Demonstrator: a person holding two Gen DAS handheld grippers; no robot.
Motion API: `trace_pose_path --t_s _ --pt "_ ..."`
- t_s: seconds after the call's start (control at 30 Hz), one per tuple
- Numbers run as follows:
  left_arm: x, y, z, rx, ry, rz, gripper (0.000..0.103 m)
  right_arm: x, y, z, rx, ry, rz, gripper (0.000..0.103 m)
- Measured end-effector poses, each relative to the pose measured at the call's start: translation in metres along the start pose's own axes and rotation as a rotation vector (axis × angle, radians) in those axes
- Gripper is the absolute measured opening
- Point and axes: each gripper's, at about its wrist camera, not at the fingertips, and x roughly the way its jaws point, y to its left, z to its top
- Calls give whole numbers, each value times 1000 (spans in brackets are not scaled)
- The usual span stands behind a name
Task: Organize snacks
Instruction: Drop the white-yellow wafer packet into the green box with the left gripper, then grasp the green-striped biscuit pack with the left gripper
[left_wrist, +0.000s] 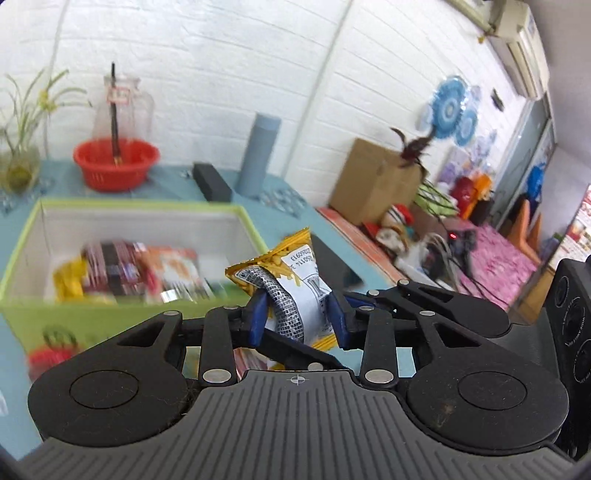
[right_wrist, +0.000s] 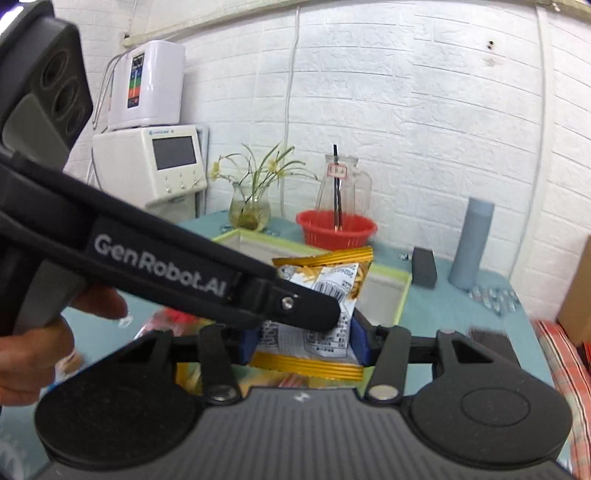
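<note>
Two grippers, and both are clamped on what looks like the same yellow snack packet (left_wrist: 291, 291). In the left wrist view, the left gripper (left_wrist: 299, 317) has its blue pads (left_wrist: 258, 314) pinched tight on the packet's white barcode side, crumpling the wrapper between them, and the packet is up off the table. A black finger of the other tool crosses just under it.

Over in the right wrist view, the right gripper (right_wrist: 303, 341) grips the packet (right_wrist: 325, 288) across its wider lower part, jaws closed in against the foil with the gold crimped seam showing below. The left tool's black arm cuts diagonally across the front, its tip lying over the packet, and a hand (right_wrist: 33, 354) holds that tool at the near left.

Beyond the packet sits the green-rimmed box (left_wrist: 22, 254) on the teal tablecloth (left_wrist: 273, 218), with several blurred snack packs (left_wrist: 125, 271) already lying inside it. Farther back stand a red basket (right_wrist: 336, 229), a glass jug (right_wrist: 341, 184), a grey cylinder (right_wrist: 471, 243) to the right, and a small plant in a vase (right_wrist: 249, 210) against the white brick wall.
</note>
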Motion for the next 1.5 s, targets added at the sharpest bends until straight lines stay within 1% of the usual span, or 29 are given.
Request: trace_pose_path --t_s 0.1,0.17,0.23,0.3,0.33,0.4,0.47,0.5,0.53,0.57,0.67,0.7,0.77,0.83,0.9,0.93,0.97,1.03,1.13,1.2,1.27,1.33,1.37,1.43,1.5 --pt "35 21 24 -10 11 47 14 45 -21 14 23 23 15 53" --pt "61 34 30 -13 35 70 14 72 -32 12 60 52 20 53" --pt "83 46 30 -19 68 81 14 92 -40 4 87 89 19 53" --pt "101 56 25 -37 103 66 15 103 -41 -3 69 116 8 58" --pt "105 59 23 -41 99 63 15 102 -43 -6 78 106 14 62" --pt "106 61 24 -36 80 64 24 100 -45 -3 63 100 2 66" --pt "95 61 27 -52 45 30 33 91 -45 1 53 67 -10 72" --pt "87 59 30 -54 31 18 35 86 -45 4 56 52 -4 72" --pt "79 57 31 -49 15 17 39 80 -45 7 63 33 2 74" --pt "66 50 34 -35 -8 27 43 73 -46 12 71 9 7 78" --pt "21 35 34 13 -94 35 50 44 -40 26 54 -76 5 91" --pt "4 32 32 23 -126 32 53 34 -37 29 34 -104 6 92" --pt "-32 26 21 31 -186 44 69 16 -29 35 -6 -156 5 93" --pt "-64 25 3 37 -226 71 75 5 -21 38 -39 -181 18 94" --pt "-92 30 -21 15 -261 97 77 1 -7 38 -85 -174 46 93" --pt "-102 33 -32 -3 -259 112 77 0 2 36 -109 -170 60 93" --pt "-115 38 -47 -31 -259 134 77 0 11 33 -132 -151 87 93" --pt "-135 47 -71 -87 -245 179 77 2 29 25 -139 -105 135 93" --pt "-154 61 -106 -140 -192 202 77 -3 57 12 -157 -24 227 93" --pt "-160 70 -128 -180 -150 212 76 -16 80 -6 -165 31 281 93" --pt "-162 79 -151 -239 -97 206 74 -26 99 -28 -148 88 326 92" --pt "-164 87 -173 -299 -46 187 72 -31 113 -50 -139 142 302 94" --pt "-165 91 -181 -332 -25 179 70 -31 118 -62 -107 176 305 94" --pt "-168 95 -194 -374 -12 149 68 -32 121 -80 -4 232 328 94" --pt "-172 98 -199 -394 -10 119 67 -33 130 -91 34 257 338 94"
